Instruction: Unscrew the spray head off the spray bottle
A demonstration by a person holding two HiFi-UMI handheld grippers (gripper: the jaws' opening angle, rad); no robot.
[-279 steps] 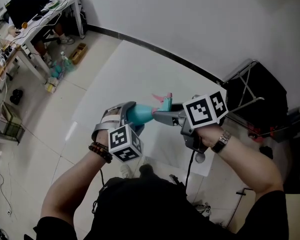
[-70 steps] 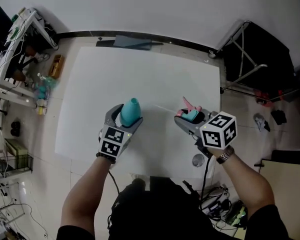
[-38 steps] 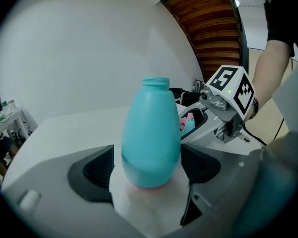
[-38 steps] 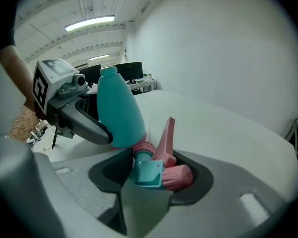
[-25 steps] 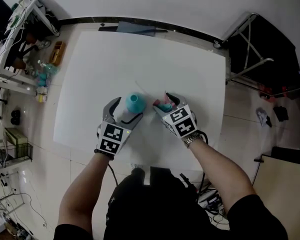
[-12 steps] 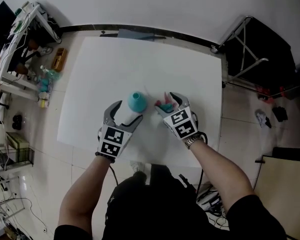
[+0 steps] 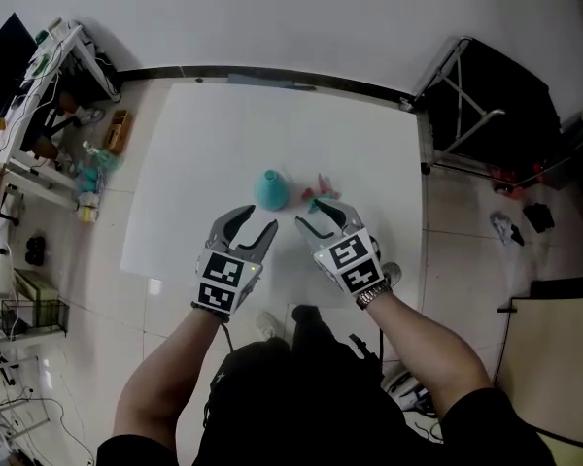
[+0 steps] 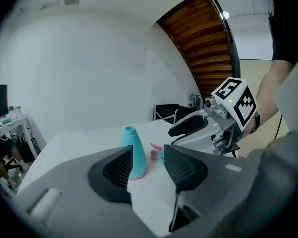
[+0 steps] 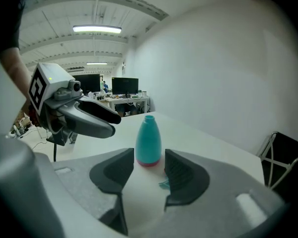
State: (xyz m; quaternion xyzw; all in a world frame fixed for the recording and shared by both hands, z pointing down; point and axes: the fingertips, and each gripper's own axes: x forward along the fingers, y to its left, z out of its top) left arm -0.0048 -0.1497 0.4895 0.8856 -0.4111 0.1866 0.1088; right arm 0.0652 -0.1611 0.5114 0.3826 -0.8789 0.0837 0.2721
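Counter [image 7: 223,134] is carrying the open bottle [image 7: 270,189] past the left tongs [image 7: 253,223], spray head [image 7: 321,188] past the right tongs [image 7: 319,217]; I'm closing both, empty; unscrewing seems done.

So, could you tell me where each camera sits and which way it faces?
Head view: on the person's head, facing steeply down at the table; both forearms, left gripper and right gripper show.
Left gripper view: on the left gripper, facing along its closing, empty jaws toward the bottle; right gripper shows.
Right gripper view: on the right gripper, along its closing, empty jaws toward the bottle; left gripper shows.
Shared: the bottle.
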